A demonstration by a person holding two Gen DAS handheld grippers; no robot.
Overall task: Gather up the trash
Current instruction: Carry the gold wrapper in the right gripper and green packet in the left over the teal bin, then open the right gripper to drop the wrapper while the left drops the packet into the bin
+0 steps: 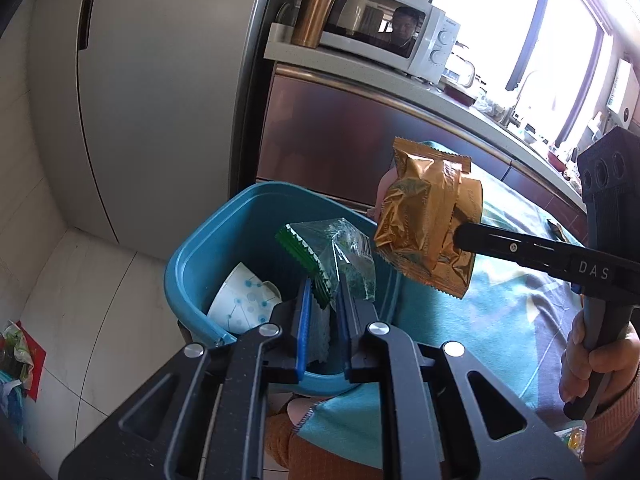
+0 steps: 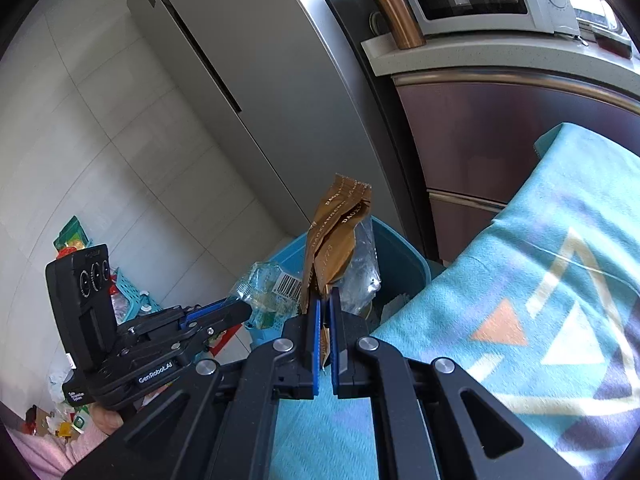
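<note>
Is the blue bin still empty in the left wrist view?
No, a white paper cup with a blue pattern already lies inside the blue bin.

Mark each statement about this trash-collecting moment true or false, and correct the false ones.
1. The right claw is shut on a gold wrapper. True.
2. The left claw holds a paper cup. False: it grips a clear green wrapper; the paper cup lies inside the blue bin.
3. The blue bin is empty. False: the cup is already in it.
4. A copper tumbler stands beside the microwave. True.
5. The gold wrapper lies in the bin. False: it is held in the air.
</note>
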